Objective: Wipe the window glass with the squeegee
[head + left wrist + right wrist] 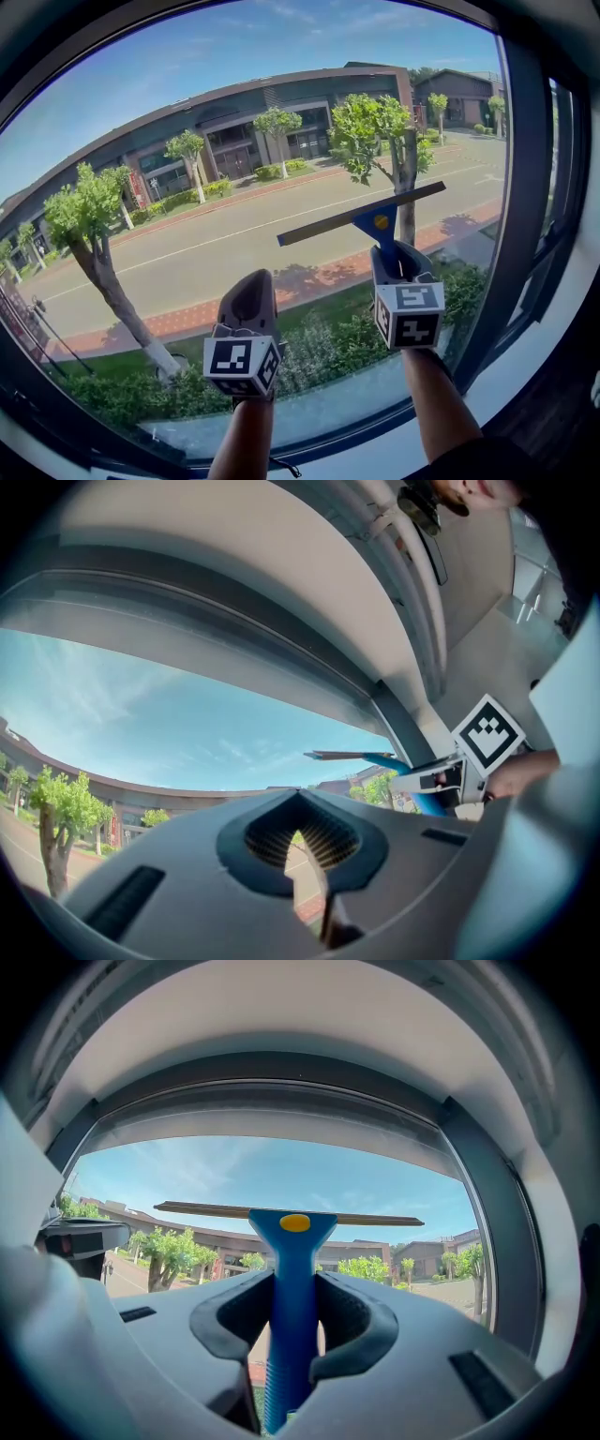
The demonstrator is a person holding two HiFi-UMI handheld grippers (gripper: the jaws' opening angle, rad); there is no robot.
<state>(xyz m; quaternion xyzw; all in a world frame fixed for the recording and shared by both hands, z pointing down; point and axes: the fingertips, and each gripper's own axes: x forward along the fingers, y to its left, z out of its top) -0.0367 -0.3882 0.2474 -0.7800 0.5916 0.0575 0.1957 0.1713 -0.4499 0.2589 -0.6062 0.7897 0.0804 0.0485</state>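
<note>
A wide window glass [187, 141] is filling the scene, with a street [234, 244], trees [89, 216] and low buildings [234, 122] lying beyond it. The dark frame [525, 187] is standing close at the right, while much open glass is spreading to the left of the squeegee [361, 217] and above it. The right gripper [386, 253] is reaching up from the lower right on a raised forearm [436, 403]. Its jaws are clamping the blue handle [291, 1335]. The blade [319, 228] is lying slanted, with the right end higher. The left gripper [251, 283] is pointing up beside it at the left, its jaws pressed together on nothing.
</note>
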